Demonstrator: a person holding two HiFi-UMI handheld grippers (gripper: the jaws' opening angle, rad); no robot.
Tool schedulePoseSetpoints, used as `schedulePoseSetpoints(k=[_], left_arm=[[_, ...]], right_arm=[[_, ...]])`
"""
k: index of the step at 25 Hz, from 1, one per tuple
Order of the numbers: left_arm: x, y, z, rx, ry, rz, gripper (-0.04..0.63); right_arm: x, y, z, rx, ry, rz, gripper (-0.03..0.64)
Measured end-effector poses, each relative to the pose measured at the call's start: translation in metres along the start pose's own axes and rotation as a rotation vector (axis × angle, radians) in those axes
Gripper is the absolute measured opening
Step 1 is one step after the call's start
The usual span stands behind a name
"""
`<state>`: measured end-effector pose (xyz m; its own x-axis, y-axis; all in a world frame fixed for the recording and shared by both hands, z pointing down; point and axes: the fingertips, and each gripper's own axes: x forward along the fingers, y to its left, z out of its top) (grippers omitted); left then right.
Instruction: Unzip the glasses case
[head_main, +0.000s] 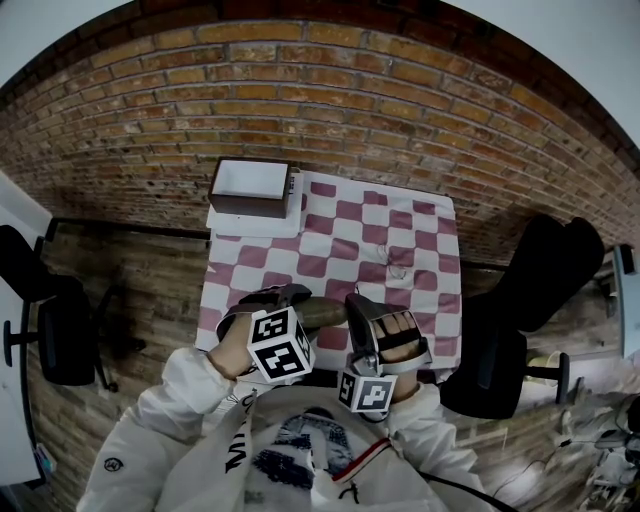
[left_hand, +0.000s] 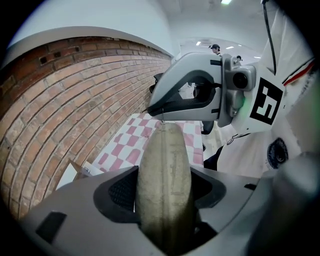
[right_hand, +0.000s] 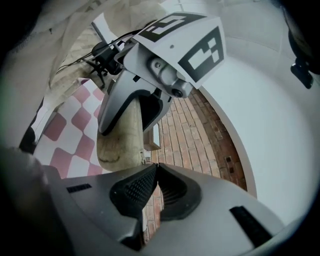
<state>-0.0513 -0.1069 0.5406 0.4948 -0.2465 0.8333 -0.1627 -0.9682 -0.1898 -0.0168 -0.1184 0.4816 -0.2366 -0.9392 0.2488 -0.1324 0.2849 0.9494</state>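
An olive fabric glasses case (head_main: 322, 312) hangs in the air over the near edge of the checked table, between my two grippers. My left gripper (head_main: 272, 298) is shut on it; in the left gripper view the case (left_hand: 165, 180) fills the gap between the left gripper's (left_hand: 165, 186) pads, zip seam facing up. My right gripper (head_main: 353, 302) meets the case's other end. In the right gripper view my right gripper (right_hand: 151, 166) is shut, its tips pinching the small zipper pull (right_hand: 145, 160) at the rounded end of the case (right_hand: 122, 142).
A pink-and-white checked cloth (head_main: 420, 225) covers the table. A brown box with a white inside (head_main: 250, 187) stands at its far left corner, and a small thin object (head_main: 397, 263) lies mid-cloth. Black chairs (head_main: 55, 325) (head_main: 545, 280) flank the table; a brick surface lies beyond.
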Motion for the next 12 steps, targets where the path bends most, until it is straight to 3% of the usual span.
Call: schedulePoseSetpoints(k=[6, 12], left_arm=[[-0.008, 0.01, -0.006, -0.054, -0.054, 0.022, 0.285], [-0.016, 0.018, -0.002, -0.132, -0.142, 0.016, 0.285]], right_arm=[[-0.004, -0.005, 0.005, 0.183, -0.074, 0.047, 0.018], [-0.007, -0.016, 0.001, 0.34, -0.082, 0.084, 0.02]])
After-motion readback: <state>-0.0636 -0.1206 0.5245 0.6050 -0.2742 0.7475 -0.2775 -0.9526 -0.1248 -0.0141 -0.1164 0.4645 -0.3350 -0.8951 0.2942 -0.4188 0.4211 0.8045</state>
